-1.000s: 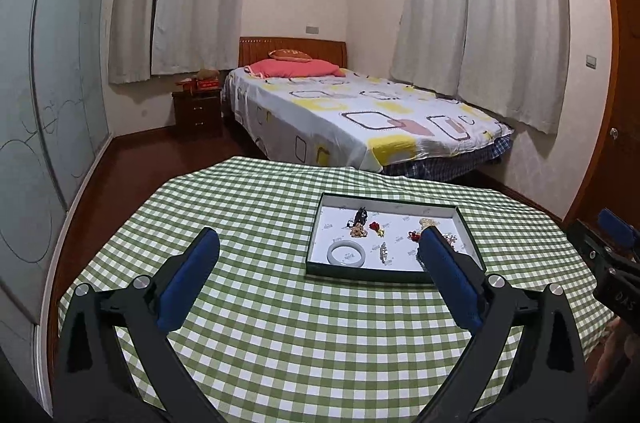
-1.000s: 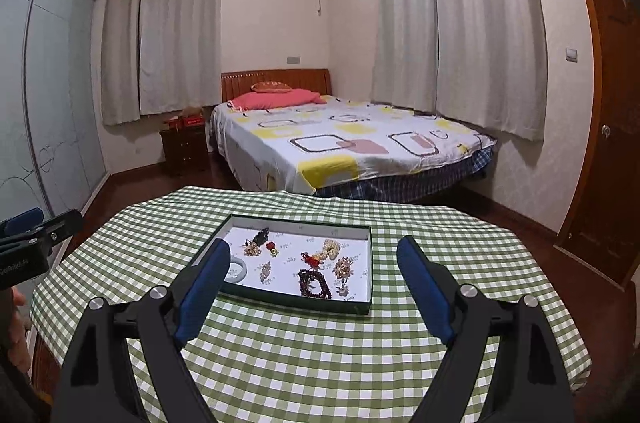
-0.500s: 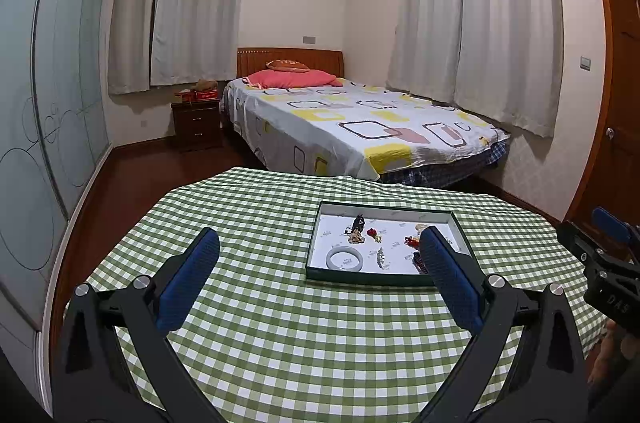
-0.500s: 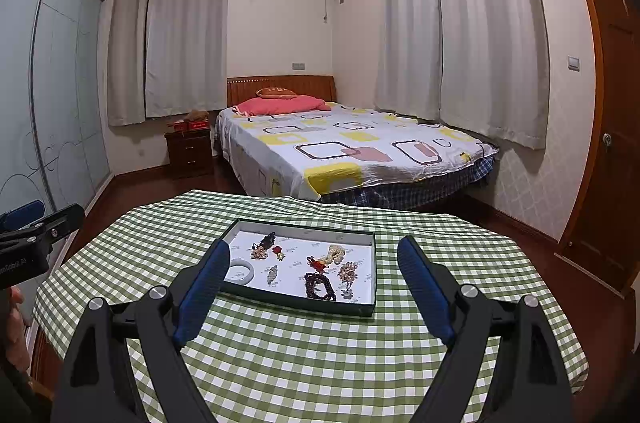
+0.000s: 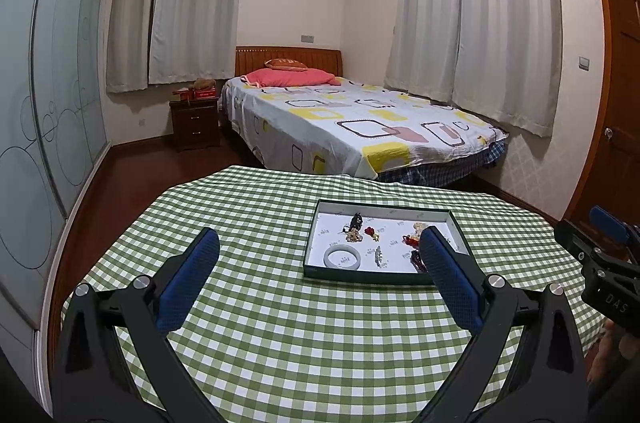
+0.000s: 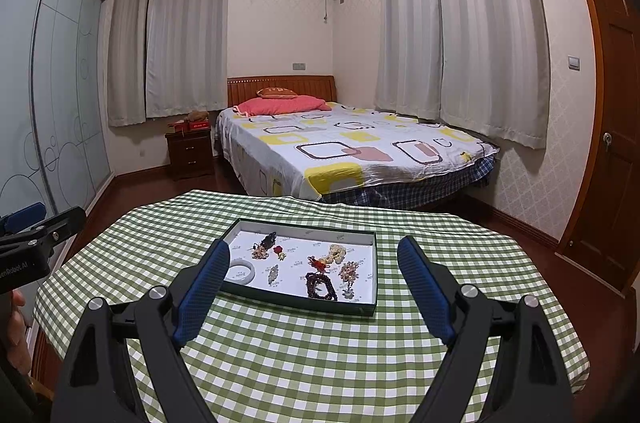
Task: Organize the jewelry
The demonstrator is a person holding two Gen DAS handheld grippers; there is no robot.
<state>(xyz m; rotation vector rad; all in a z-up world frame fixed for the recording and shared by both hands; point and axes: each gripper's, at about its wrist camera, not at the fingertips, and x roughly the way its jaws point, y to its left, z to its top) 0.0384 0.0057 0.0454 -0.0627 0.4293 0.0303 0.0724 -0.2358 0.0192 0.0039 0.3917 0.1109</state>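
Both grippers hang above the near side of the table [image 6: 400, 363], which wears a green and white checked cloth. The left gripper [image 5: 320, 247] has its jaws spread wide with nothing between the blue pads, only tablecloth showing through the gap. The right gripper [image 6: 314, 255] is just as wide and just as empty. Out ahead of them sits the dark-rimmed tray [image 6: 362, 307] with its white floor, flat on the cloth toward the far half of the table, apart from both sets of fingers. The jewelry is scattered inside it: a pale bangle [image 6: 242, 271] at the near left corner, a dark beaded bracelet [image 6: 320, 286] near the front edge, a cream beaded piece [image 6: 337, 253] further back on the right, a red charm [image 6: 318, 264] just beside it, and a small dark trinket [image 6: 269, 238] toward the back left. From the left wrist view the same bangle [image 5: 342, 257] lies close to the tray's front rim [image 5: 360, 277]. Beyond the table stands a bed [image 6: 360, 151].
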